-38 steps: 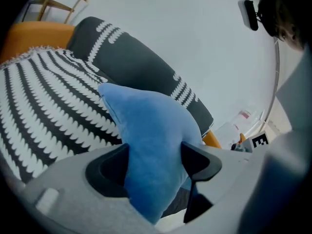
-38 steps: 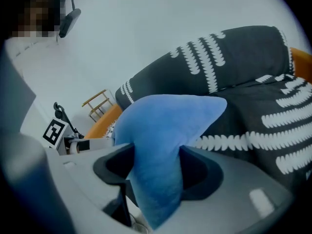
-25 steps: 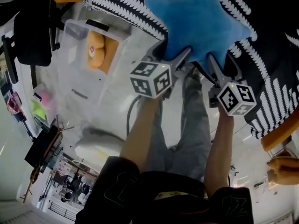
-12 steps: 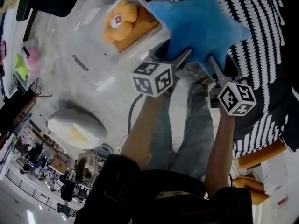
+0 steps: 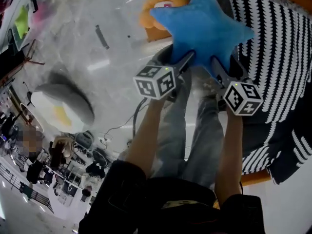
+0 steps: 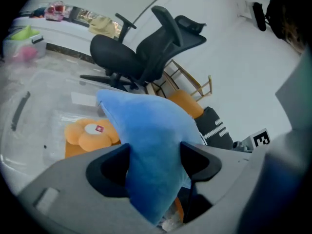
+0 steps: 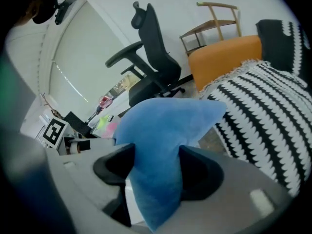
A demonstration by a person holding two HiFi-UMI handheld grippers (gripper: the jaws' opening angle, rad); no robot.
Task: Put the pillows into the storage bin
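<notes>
A blue star-shaped pillow (image 5: pixel 202 26) hangs in the air, held by two of its points. My left gripper (image 5: pixel 181 58) is shut on the lower left point, and the blue plush (image 6: pixel 151 145) fills the space between its jaws. My right gripper (image 5: pixel 218 62) is shut on the lower right point of the pillow (image 7: pixel 158 145). Just beyond the star lies an orange flower-shaped pillow (image 5: pixel 158 11) inside a clear plastic storage bin (image 5: pixel 105 30); the same orange pillow (image 6: pixel 87 135) shows in the left gripper view, below and left of the star.
A black-and-white striped blanket (image 5: pixel 278 57) covers an orange seat (image 7: pixel 224 55) on the right. A black office chair (image 6: pixel 141 52) stands behind the bin. A grey and white fried-egg cushion (image 5: pixel 61 108) lies on the floor at left. The person's legs are below the grippers.
Both grippers have carried the blue star leftwards from over the striped blanket to over the clear bin. The orange flower pillow now sits right behind the star.
</notes>
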